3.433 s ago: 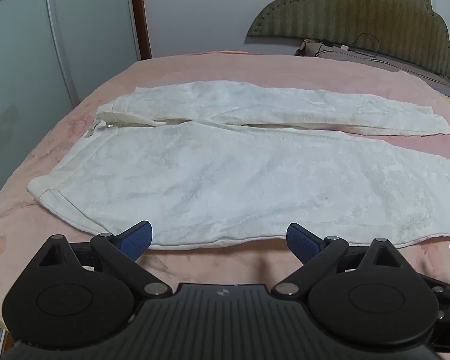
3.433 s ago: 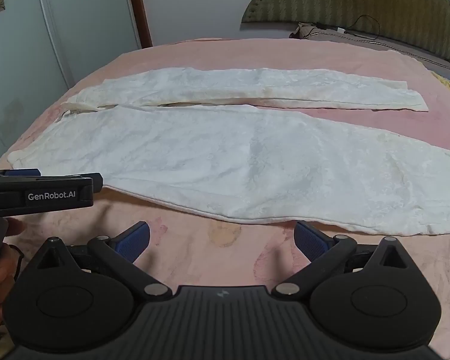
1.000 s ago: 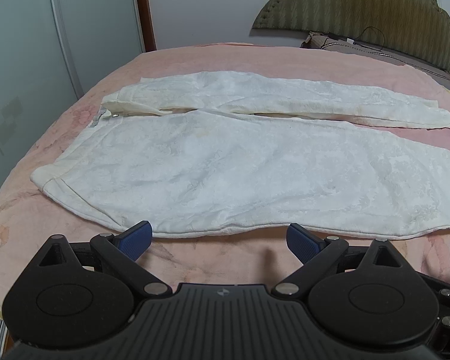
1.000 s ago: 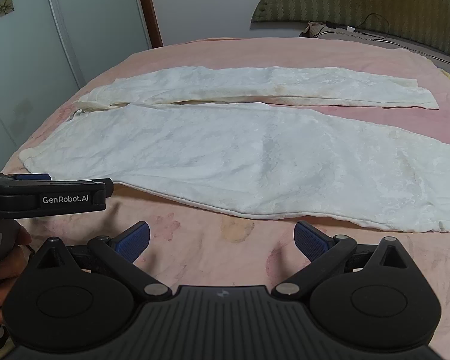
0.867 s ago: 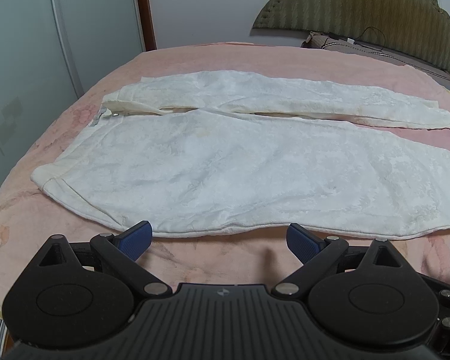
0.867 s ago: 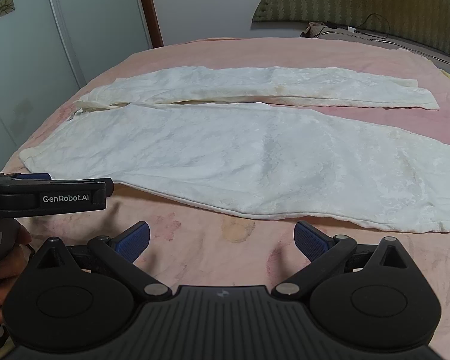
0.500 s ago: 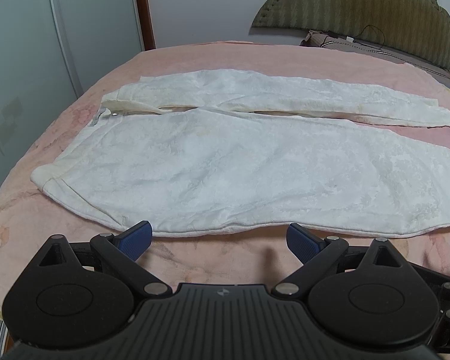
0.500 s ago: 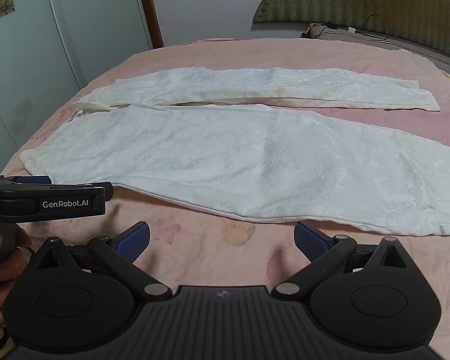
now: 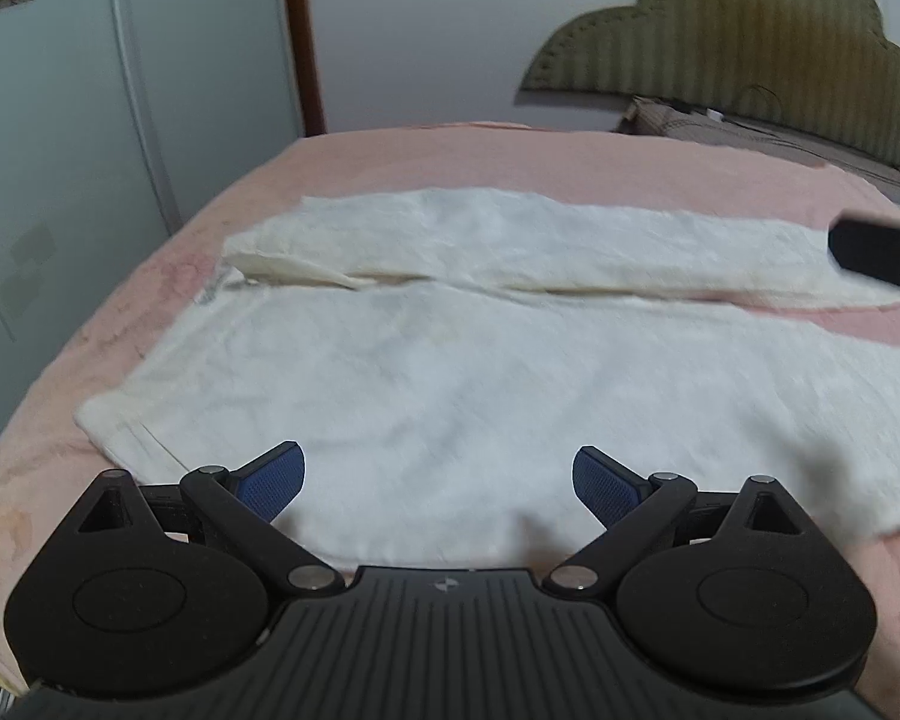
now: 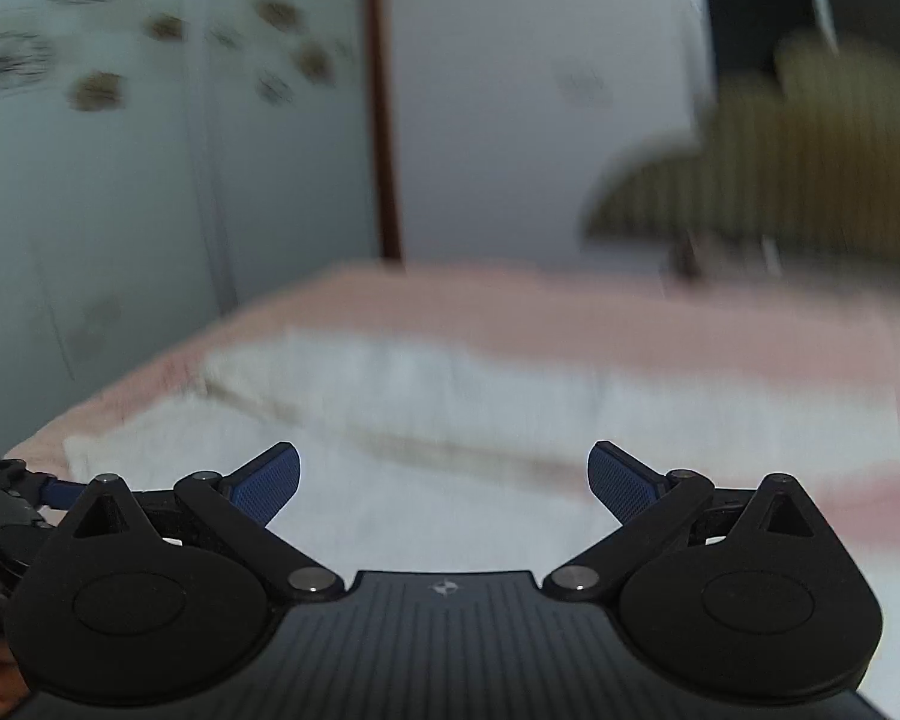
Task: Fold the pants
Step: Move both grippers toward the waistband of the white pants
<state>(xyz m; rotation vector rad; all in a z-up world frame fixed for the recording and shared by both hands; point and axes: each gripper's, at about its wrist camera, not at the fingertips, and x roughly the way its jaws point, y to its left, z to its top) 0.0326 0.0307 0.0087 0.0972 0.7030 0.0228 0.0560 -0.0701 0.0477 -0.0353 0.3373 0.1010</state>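
The white pants [image 9: 450, 360] lie spread flat on the pink bed [image 9: 390, 156], waistband toward the left edge and both legs running right, probably laid out so one leg can be folded over the other. The left gripper [image 9: 438, 474] hangs just above the near leg's lower edge, jaws wide apart and empty. The right gripper [image 10: 444, 474], likewise spread and holding nothing, sits over the same near leg, though its view is blurred.
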